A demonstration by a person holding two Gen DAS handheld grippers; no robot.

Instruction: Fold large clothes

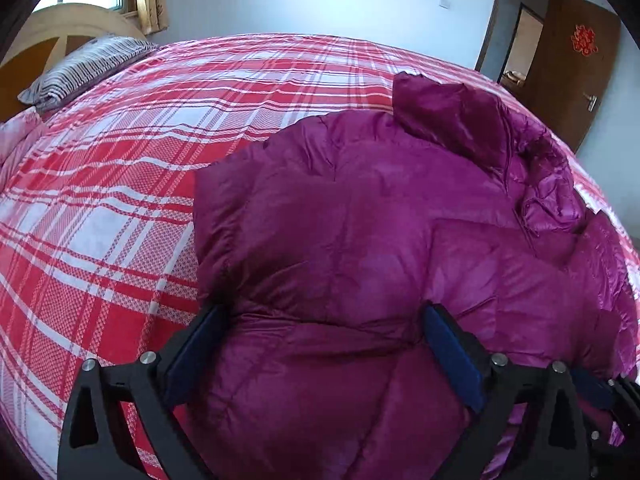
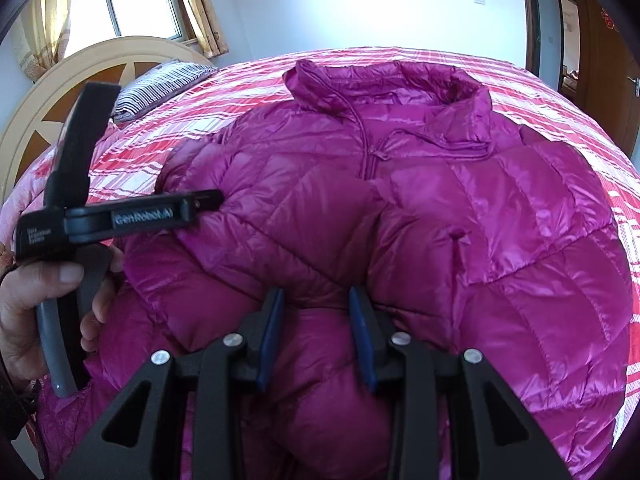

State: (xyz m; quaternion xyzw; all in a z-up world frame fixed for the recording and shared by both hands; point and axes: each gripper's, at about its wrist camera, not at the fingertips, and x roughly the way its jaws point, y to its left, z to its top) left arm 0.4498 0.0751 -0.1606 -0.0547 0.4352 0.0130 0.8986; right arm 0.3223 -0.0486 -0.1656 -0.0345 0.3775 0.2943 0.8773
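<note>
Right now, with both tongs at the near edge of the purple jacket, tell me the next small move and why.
Probably close the left tongs on the puffy fold between their fingers. They stand wide apart around the purple jacket without clearly pinching it, while the right tongs already squeeze a bunched ridge at the near edge. With both sides gripped, the jacket could be lifted evenly off the plaid bedspread.

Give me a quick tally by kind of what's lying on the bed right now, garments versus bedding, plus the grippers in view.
Magenta puffer jacket: 1
Striped pillow: 1
Pink quilt at the bed edge: 1
Grippers: 2, the left gripper and the right gripper
Total: 5
</note>
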